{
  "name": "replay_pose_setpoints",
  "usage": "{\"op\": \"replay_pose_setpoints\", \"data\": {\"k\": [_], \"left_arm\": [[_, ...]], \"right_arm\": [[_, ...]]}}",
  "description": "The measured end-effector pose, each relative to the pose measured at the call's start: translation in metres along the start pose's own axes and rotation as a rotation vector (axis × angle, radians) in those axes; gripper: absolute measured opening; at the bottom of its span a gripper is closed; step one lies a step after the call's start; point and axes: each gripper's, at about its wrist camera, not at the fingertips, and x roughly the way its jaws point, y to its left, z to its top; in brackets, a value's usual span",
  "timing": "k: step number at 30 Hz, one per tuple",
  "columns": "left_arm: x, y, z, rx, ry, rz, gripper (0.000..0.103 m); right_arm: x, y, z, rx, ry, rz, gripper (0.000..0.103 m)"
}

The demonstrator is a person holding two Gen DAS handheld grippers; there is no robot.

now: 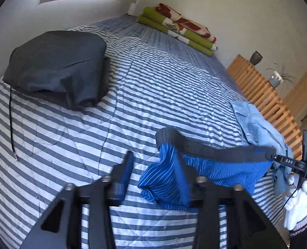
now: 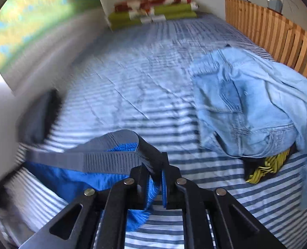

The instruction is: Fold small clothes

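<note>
Left wrist view: blue underwear point(image 1: 174, 176) stretches sideways, waistband pinched by right gripper point(image 1: 272, 156); left gripper point(image 1: 155, 170) parted.

Left gripper point(image 1: 155, 172): jaws parted, nothing clamped between them. Right gripper point(image 2: 155, 178): jaws nearly closed, cloth pinched between them. White-gloved hand point(image 1: 298, 203) seen behind right gripper.

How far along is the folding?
Done: dark folded garment lies on the bed. In hand: blue underwear, its waistband between the right tongs; left tongs open. Left: denim heap unfolded.
</note>
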Motion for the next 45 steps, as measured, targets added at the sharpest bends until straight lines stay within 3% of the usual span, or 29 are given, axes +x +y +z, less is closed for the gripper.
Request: {"op": "replay_pose_setpoints", "data": {"k": [1,4,9,14,17,19,21,23,24,26,38,41,45], "left_arm": [[0.0,0.0,0.0,-0.002,0.002,-0.002,0.046],[-0.004,0.001,0.0,-0.006,-0.019,0.004,0.046],[0.0,0.005,0.001,-0.034,-0.016,-0.006,0.046],[0.009,0.003,0.002,-0.028,-0.002,-0.004,0.047],[0.013,0.003,0.003,-0.028,0.004,0.0,0.047],[0.015,0.003,0.004,-0.029,0.007,0.005,0.047],[0.018,0.003,0.004,-0.029,0.012,0.01,0.047],[0.02,0.002,0.004,-0.026,0.016,0.01,0.046],[0.021,0.002,0.003,-0.022,0.017,0.012,0.046],[0.021,0.001,0.003,-0.014,0.017,0.018,0.047],[0.027,-0.001,0.002,-0.01,0.027,0.028,0.047],[0.036,-0.006,0.001,-0.008,0.048,0.01,0.056],[0.056,-0.03,-0.005,0.032,0.095,-0.021,0.06]], "right_arm": [[0.01,-0.003,-0.002,0.021,0.021,-0.018,0.03],[0.024,-0.006,-0.009,0.059,0.06,0.054,0.03],[0.046,0.029,-0.015,-0.025,0.131,0.116,0.038],[0.082,0.056,-0.016,-0.049,0.214,0.069,0.04],[0.107,0.063,-0.021,-0.016,0.279,0.1,0.041],[0.111,0.07,-0.023,-0.037,0.262,0.07,0.045],[0.108,0.077,-0.027,-0.077,0.239,0.039,0.041],[0.103,0.076,-0.028,-0.095,0.233,0.042,0.021],[0.099,0.074,-0.027,-0.082,0.234,0.065,0.01],[0.083,0.059,-0.028,-0.031,0.217,0.136,0.009],[-0.025,-0.008,-0.039,0.061,0.046,0.27,0.005],[-0.044,-0.036,-0.059,0.082,0.021,0.197,0.005],[-0.032,-0.09,-0.089,0.16,0.076,0.005,0.005]]}}
